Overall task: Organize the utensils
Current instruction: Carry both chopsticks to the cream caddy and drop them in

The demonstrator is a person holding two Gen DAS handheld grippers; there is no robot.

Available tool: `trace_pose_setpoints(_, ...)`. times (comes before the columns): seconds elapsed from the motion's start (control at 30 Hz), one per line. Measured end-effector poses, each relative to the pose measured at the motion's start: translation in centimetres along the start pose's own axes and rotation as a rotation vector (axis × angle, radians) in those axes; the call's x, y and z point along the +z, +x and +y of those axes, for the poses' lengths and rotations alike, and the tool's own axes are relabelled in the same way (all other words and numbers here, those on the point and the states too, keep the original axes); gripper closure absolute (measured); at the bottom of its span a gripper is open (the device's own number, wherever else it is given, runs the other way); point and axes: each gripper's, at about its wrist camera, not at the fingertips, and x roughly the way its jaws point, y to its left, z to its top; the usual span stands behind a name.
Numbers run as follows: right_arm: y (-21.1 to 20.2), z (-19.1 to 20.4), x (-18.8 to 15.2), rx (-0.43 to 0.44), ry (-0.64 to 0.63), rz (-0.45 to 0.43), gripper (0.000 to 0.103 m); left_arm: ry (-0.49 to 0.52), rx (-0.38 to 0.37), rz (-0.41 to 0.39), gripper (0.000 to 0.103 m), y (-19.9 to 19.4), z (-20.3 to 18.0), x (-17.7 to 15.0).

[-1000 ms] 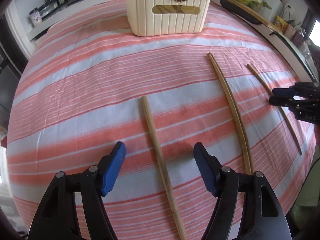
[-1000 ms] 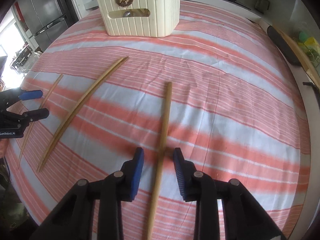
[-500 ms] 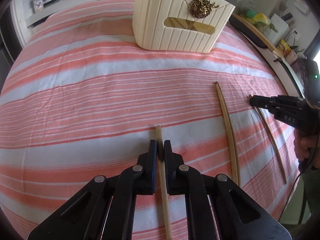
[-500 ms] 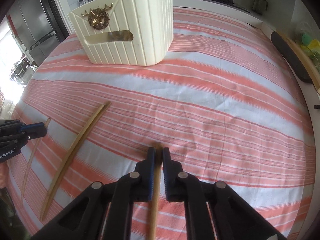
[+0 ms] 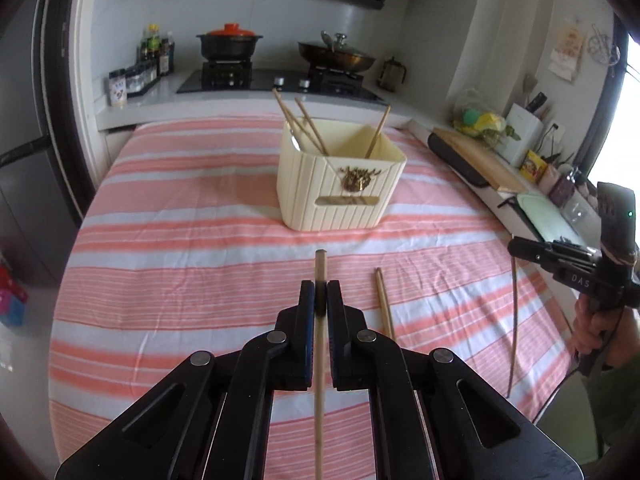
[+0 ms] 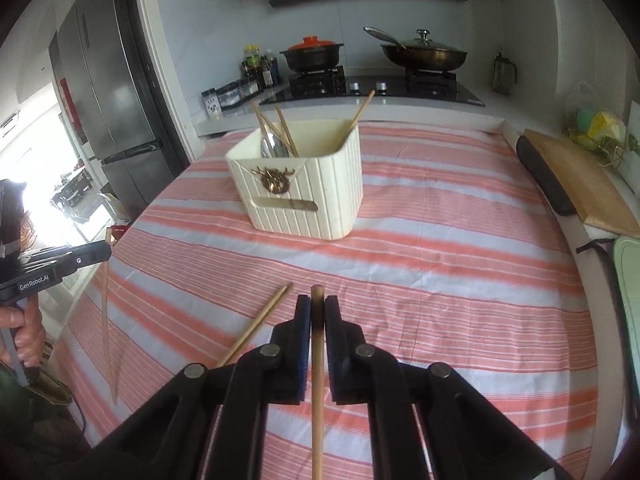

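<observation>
- The left gripper (image 5: 318,294) has its fingers pinched on one wooden chopstick (image 5: 319,364), held clear above the striped table (image 5: 180,280).
- A third chopstick (image 5: 385,308) lies on the cloth between the two hands, not yet collected.
- The right gripper (image 6: 317,312) pinches a second chopstick (image 6: 317,380).
- The step in hand looks like carrying; next, each stick needs tipping upright over the cream holder (image 5: 340,184).

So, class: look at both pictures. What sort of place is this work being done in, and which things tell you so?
Most likely a home kitchen. A gas hob carries a red-lidded pot and a lidded pan, a tall fridge stands beside the counter, and a cutting board lies along one side.
</observation>
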Motion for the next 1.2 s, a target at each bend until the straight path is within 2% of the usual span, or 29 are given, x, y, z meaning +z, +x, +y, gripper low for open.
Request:
trace_pose_setpoints(0.23,-6.7,1.6,0.4,-0.018,-0.031,-0.152,0.096,0.007,-0.019,-0.101,0.098,-4.4,-0.9,0.4)
trace_pose_setpoints(0.53,-10.3,3.7,1.2,-0.039,-0.065,-0.288,0.096,0.011,-0.043,-0.181,0.099,-7.2,-2.0,1.4)
trace_pose_setpoints(0.97,-12.0,4.5,5.5,-0.062,-0.097,-0.353,0.096,0.019,-0.017,-0.207,0.099,-7.9,-1.2,3.1)
trace_pose_setpoints(1.07,-12.0,4.4,7.1,-0.078,-0.111,-0.358,0.096,0.016,-0.016,-0.214,0.099,-8.1,-0.9,4.2)
trace_pose_setpoints(1.2,-11.9,4.1,9.5,-0.088,-0.118,-0.376,0.096,0.023,-0.023,-0.262,0.099,-9.0,-0.7,6.8)
